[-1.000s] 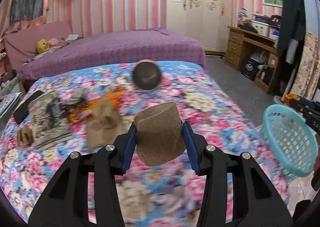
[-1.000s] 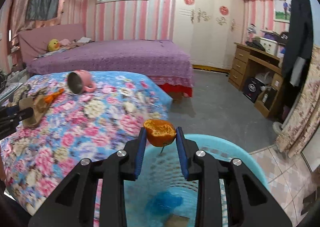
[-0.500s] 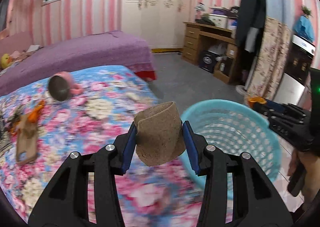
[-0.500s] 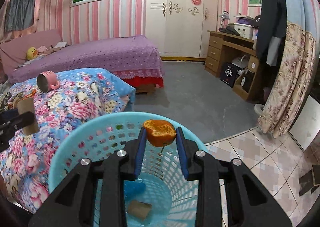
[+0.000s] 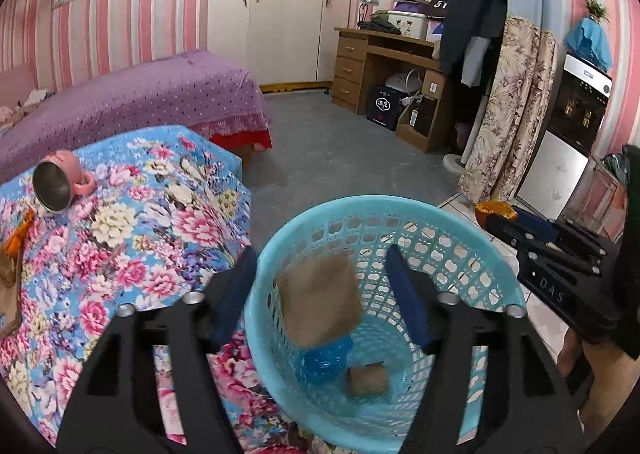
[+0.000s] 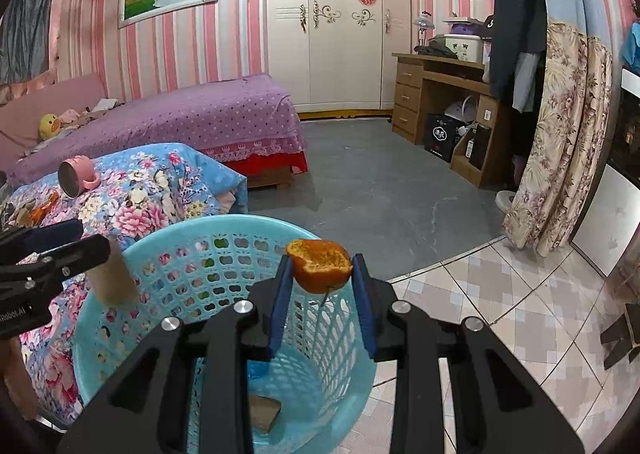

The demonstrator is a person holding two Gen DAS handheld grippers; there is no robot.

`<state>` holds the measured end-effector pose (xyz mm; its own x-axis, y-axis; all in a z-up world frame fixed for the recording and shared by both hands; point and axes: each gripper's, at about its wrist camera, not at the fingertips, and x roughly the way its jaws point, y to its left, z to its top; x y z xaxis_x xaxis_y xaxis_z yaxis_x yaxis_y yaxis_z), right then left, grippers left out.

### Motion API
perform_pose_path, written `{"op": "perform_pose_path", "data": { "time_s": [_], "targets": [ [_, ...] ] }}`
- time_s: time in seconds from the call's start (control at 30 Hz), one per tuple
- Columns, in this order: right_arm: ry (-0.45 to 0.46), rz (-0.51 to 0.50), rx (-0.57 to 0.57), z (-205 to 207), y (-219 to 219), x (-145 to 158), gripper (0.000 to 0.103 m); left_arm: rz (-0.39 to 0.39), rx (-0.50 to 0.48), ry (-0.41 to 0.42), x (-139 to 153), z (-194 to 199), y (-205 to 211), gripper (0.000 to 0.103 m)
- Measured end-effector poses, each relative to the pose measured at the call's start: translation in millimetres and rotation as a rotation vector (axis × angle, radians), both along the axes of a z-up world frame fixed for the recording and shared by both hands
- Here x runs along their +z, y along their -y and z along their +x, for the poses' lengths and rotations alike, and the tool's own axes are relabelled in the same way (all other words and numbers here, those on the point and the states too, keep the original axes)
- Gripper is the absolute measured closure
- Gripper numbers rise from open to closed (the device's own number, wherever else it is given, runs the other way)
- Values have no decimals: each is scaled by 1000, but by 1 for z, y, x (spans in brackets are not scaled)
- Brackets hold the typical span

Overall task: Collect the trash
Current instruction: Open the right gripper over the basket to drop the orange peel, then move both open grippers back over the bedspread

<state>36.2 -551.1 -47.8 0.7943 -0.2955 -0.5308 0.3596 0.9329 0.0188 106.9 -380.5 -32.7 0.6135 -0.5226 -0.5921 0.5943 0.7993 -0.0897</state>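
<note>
My left gripper [image 5: 320, 286] is open over the light blue basket [image 5: 452, 230]. The brown cardboard roll [image 5: 320, 300] hangs free between its spread jaws, above the basket's inside; it also shows in the right wrist view [image 6: 114, 282]. My right gripper [image 6: 320, 282] is shut on an orange peel [image 6: 319, 265] above the basket's rim [image 6: 224, 225]. In the left wrist view this gripper [image 5: 500, 219] sits at the basket's right edge. A blue wrapper [image 5: 326, 358] and a brown scrap [image 5: 368, 380] lie in the basket.
The floral bedspread [image 5: 132, 230] carries a tipped pink mug [image 5: 60, 183] and brown paper scraps [image 5: 10, 282] at far left. A purple bed [image 6: 200, 113], a wooden desk [image 6: 436, 93] and a floral curtain [image 6: 560, 141] stand beyond on the grey floor.
My left gripper swung right from the bed to over the basket and opened; the cardboard roll has left its jaws. My right gripper kept hold of the peel above the basket.
</note>
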Motion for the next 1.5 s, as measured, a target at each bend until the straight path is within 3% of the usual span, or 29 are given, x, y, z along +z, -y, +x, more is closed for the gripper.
{"op": "perform_pose_path", "data": {
  "time_s": [0.13, 0.23, 0.53, 0.6, 0.67, 0.73, 0.83, 0.97, 1.5],
  "targets": [
    [-2, 5, 4, 2, -1, -1, 73, 15, 32, 24, -1, 3, -8, 17],
    [-6, 3, 8, 6, -4, -3, 73, 31, 67, 45, -2, 7, -20, 11],
    [2, 4, 17, 13, -13, -2, 71, 60, 142, 66, -6, 15, -57, 9],
    [8, -6, 12, 14, -17, 0, 63, 42, 161, 50, -5, 19, -68, 8],
    [21, -10, 2, 14, -20, 2, 37, 33, 175, 43, -4, 21, -78, 8],
    [39, -14, -3, 14, -25, 6, 32, 30, 195, 47, 0, 23, -90, 8],
    [64, -23, -13, 16, -34, 11, 14, 20, 220, 54, 5, 25, -106, 7],
    [67, -42, -29, 22, -46, 18, 7, 25, 247, 70, 10, 26, -124, 7],
    [74, -52, 59, 68, -135, 33, 5, 48, 375, 118, 32, 37, -237, 6]
  ]
}}
